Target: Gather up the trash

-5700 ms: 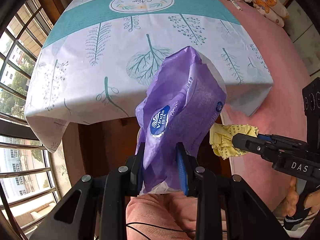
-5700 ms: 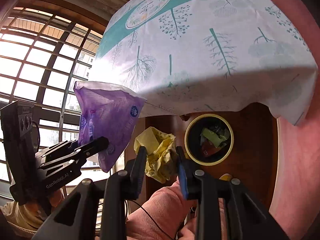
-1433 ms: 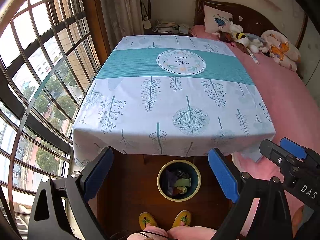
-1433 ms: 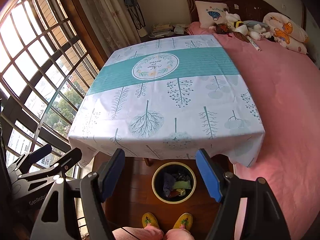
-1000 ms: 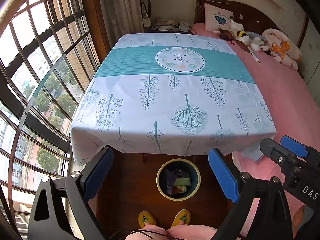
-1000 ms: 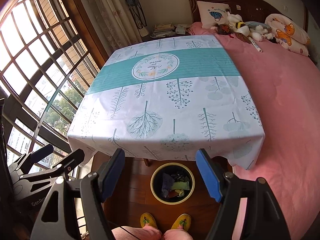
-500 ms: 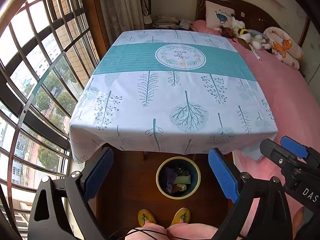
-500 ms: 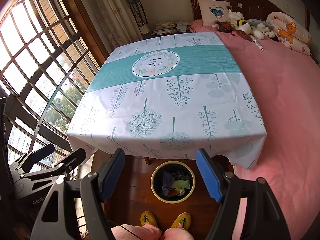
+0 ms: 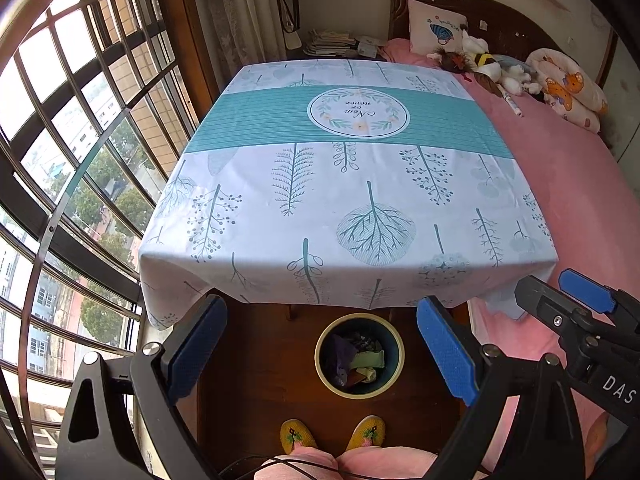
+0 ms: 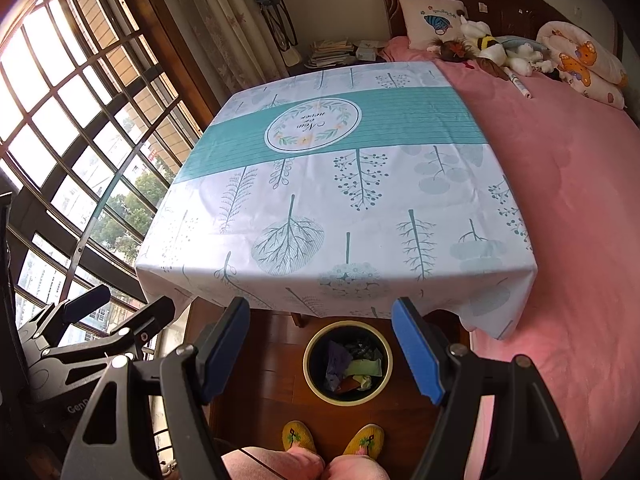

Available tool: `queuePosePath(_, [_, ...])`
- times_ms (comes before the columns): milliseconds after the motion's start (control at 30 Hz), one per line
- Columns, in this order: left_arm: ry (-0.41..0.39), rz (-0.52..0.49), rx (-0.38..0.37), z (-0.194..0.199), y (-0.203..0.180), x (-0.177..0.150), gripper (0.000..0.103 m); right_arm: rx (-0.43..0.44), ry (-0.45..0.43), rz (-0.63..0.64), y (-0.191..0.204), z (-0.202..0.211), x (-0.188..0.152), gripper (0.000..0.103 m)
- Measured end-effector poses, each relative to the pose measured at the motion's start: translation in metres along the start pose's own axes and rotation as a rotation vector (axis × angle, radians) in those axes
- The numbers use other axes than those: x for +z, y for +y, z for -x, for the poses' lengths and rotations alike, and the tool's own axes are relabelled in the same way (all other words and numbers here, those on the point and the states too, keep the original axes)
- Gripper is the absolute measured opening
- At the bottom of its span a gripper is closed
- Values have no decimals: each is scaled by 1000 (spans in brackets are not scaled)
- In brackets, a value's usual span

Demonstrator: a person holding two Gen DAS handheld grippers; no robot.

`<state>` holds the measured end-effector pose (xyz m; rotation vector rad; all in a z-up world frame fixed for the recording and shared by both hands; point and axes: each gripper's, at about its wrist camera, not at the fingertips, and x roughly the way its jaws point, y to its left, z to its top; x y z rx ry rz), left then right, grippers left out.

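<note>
Now that the purple tissue pack and yellow wrapper have left the tongs, both left gripper (image 9: 320, 346) and right gripper (image 10: 320, 350) hang wide open, empty, above the wastebasket (image 9: 359, 389) holding the trash (image 9: 356, 362); tablecloth (image 9: 348, 184) looks bare, so pretty much done.

The tabletop (image 9: 352, 184) lies bare. The near tablecloth hem (image 9: 320, 292) overhangs the trash bin (image 9: 320, 364), whose mouth stays mostly open from above.

The right hand-held gripper (image 10: 320, 344), fingers wide apart, hangs above a bin (image 10: 347, 395) holding what looks like crumpled wrappers.
</note>
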<state>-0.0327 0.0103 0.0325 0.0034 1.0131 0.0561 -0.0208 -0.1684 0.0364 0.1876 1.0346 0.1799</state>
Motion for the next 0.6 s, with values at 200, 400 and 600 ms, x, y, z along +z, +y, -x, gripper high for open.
queuePosePath(200, [1,-1,-2,1,-1,-1,95,5,2,2,-1,0,0,74])
queuePosePath(400, [5,-2,-1,2,-3,-3,95,9,8,3,-1,-1,-2,74])
queuePosePath(600, [10,-12,7,5,-5,-8,95,18,19,-8,-5,1,-8,74])
